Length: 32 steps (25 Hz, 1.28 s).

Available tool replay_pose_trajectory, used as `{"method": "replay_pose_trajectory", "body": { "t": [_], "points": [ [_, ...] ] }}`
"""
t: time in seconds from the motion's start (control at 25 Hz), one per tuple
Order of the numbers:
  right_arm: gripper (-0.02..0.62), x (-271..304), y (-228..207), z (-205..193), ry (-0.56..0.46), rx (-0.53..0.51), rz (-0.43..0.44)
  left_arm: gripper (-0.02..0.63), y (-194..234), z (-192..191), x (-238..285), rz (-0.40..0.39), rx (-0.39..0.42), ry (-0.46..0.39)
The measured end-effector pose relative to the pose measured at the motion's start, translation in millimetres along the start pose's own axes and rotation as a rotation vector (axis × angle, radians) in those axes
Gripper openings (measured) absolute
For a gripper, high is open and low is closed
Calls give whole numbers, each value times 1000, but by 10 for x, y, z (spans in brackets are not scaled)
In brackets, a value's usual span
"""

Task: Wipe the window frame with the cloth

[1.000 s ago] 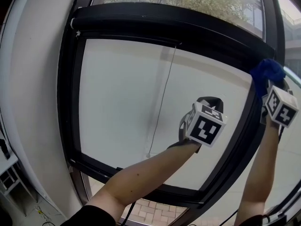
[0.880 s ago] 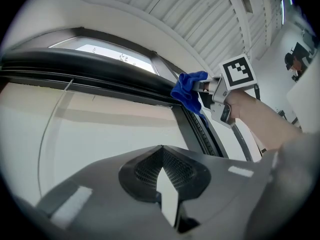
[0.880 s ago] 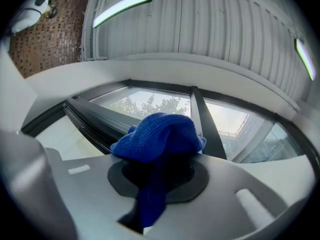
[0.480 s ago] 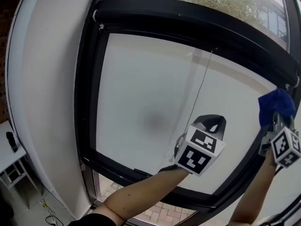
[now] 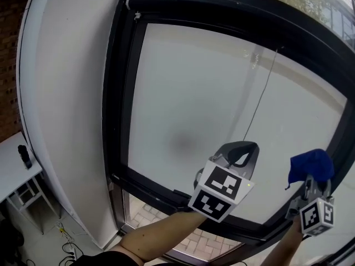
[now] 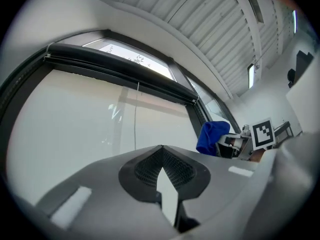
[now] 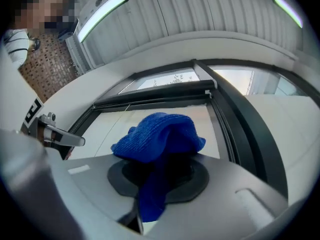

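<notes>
Gripping blue cloth (image 7: 159, 133) in right tool (image 7: 157, 171), wad bunched over the tips, tail hanging down between them. Holding cloth low beside right upright of black window frame (image 7: 240, 129); contact not discernible. Carrying left tool (image 6: 161, 151) pinched together at the tips, nothing in it, before pale pane (image 5: 194, 93), left of cloth.

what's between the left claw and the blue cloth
Only a bare stretch of the white blind, as the head view shows, between the left claw and the cloth. The pull cord ends above the claw, outside that gap.
</notes>
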State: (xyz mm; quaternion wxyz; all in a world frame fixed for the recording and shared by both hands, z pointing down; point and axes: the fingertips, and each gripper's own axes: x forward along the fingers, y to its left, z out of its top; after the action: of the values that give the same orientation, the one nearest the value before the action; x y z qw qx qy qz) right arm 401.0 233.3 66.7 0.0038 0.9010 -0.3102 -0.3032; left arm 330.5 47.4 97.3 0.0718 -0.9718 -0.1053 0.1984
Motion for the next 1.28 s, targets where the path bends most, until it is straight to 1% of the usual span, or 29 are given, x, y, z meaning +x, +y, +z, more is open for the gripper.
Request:
{"method": "replay_pose_trajectory", "body": {
  "t": [0.12,0.24,0.36,0.44,0.48,0.64,0.76,0.88,0.92,0.96,1.08,1.28],
  "points": [
    [74,-80,141,-217,48,20,39,-6,82,-158,-93,36,11,25],
    [75,-173,220,-401,92,64,46,-6,140,-290,-133,54,14,55],
    [74,-431,240,-745,154,146,49,-6,167,-460,-267,75,42,88],
    [75,-521,299,-981,216,155,71,-6,235,-594,-364,109,60,111],
    [75,-540,326,-1074,239,161,78,-6,272,-666,-403,121,57,122],
    [74,-602,512,-1348,300,175,115,-6,382,-1043,-593,159,1,187],
    [74,-608,682,-1452,324,172,161,-6,457,-1291,-729,202,-19,223],
    [74,-638,794,-1578,347,69,181,-6,499,-1455,-805,231,-26,249],
    [75,-676,828,-1619,357,51,184,-6,494,-1499,-828,233,-25,260],
    [74,-712,860,-1640,364,63,191,-6,482,-1533,-851,233,-26,269],
    [74,-715,973,-1578,354,146,232,-6,472,-1578,-921,241,-29,282],
    [75,-476,1387,-1420,295,148,360,-6,687,-1522,-1153,309,-20,295]
  ]
}}
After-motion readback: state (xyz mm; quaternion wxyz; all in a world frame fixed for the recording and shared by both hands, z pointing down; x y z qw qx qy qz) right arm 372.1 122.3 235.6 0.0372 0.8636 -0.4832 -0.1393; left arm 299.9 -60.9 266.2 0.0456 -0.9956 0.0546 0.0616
